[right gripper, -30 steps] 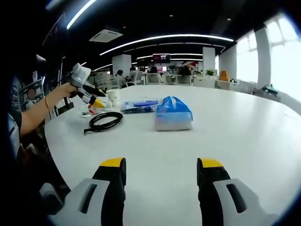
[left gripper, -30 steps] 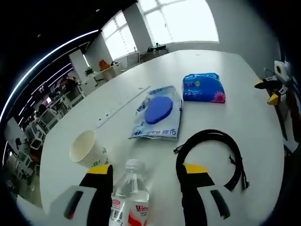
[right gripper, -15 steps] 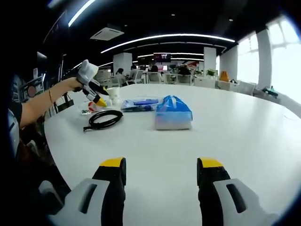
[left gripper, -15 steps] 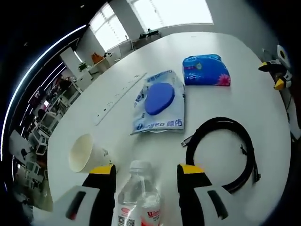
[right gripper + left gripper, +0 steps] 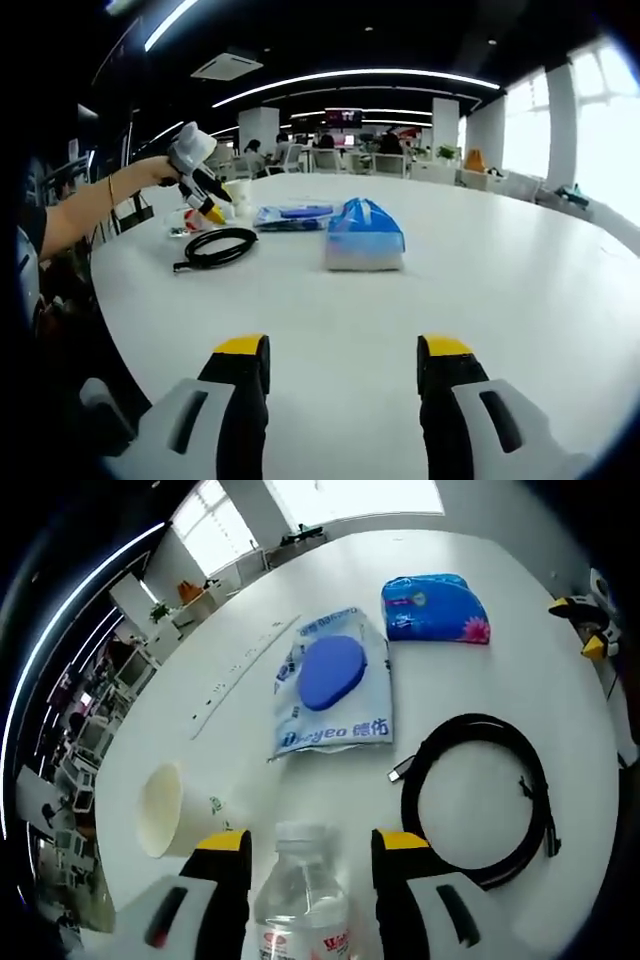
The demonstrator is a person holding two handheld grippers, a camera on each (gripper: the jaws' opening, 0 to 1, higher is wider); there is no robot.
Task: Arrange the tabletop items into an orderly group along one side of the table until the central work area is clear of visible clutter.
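The left gripper (image 5: 305,842), at the bottom of its view, has its jaws spread around a clear water bottle (image 5: 302,900), contact unclear. A paper cup (image 5: 165,808) lies lower left, a black cable coil (image 5: 485,798) right, a wipes pack (image 5: 333,692) centre, a blue tissue pack (image 5: 433,609) above. The right gripper (image 5: 340,355) is spread wide and empty over the white table (image 5: 500,280).

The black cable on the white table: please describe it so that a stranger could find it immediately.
On the large white table, look near the edge where the left gripper hovers. To the side of the water bottle and below the flat wipes packet lies the black cable. It alone is a thin dark coil, a ring lying flat.
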